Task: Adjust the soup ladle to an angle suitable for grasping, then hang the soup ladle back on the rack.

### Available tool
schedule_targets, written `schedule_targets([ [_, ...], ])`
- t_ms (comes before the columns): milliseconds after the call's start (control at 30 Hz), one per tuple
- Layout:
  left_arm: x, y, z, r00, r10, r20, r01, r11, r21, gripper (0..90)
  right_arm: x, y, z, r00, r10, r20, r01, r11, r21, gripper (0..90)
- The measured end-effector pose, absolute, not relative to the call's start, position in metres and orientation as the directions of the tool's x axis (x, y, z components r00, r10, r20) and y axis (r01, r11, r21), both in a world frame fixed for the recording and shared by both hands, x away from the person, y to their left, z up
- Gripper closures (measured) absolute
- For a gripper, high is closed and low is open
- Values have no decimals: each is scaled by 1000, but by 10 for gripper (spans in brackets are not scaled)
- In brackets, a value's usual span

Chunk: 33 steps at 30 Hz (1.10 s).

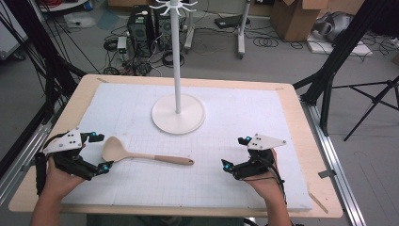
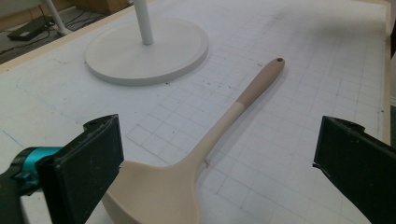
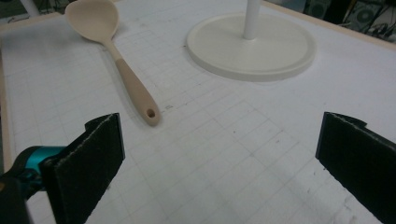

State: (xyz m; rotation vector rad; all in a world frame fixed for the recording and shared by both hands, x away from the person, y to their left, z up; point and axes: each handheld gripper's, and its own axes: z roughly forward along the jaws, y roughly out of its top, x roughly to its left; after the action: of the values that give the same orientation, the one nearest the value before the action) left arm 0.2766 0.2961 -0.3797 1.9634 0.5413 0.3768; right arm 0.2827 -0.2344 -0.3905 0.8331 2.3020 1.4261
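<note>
Now we have both tools wide and empty, ready to pick up the spoon.
Left tool flanks the spoon bowl on the surface; right tool must reach the handle; rack behind.

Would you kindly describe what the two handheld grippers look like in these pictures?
Both are black. The left gripper and the right gripper each carry a pale grey three-cornered plate with dark dots on top and teal accents near the jaw tips. The jaws are flat black pads. Black cables trail from the right gripper along the person's bare forearm.
</note>
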Motion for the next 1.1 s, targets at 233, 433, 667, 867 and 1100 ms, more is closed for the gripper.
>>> schedule_targets([
  [233,275,299,-375,848,528,39,194,-378,905,17,282,-236,-391,-779,625,43,309,324,894,0],
  [433,276,296,-376,852,522,36,195,-381,904,17,282,-240,-390,-778,626,49,306,308,901,0],
  [667,278,288,-381,865,502,19,205,-387,899,17,281,-244,-390,-775,629,58,309,298,903,1],
  [867,280,282,-382,874,485,14,207,-399,894,17,281,-243,-392,-780,623,61,319,311,895,1],
  [1100,291,269,-371,895,444,49,177,-454,873,17,281,-244,-392,-788,612,60,313,316,896,1],
])
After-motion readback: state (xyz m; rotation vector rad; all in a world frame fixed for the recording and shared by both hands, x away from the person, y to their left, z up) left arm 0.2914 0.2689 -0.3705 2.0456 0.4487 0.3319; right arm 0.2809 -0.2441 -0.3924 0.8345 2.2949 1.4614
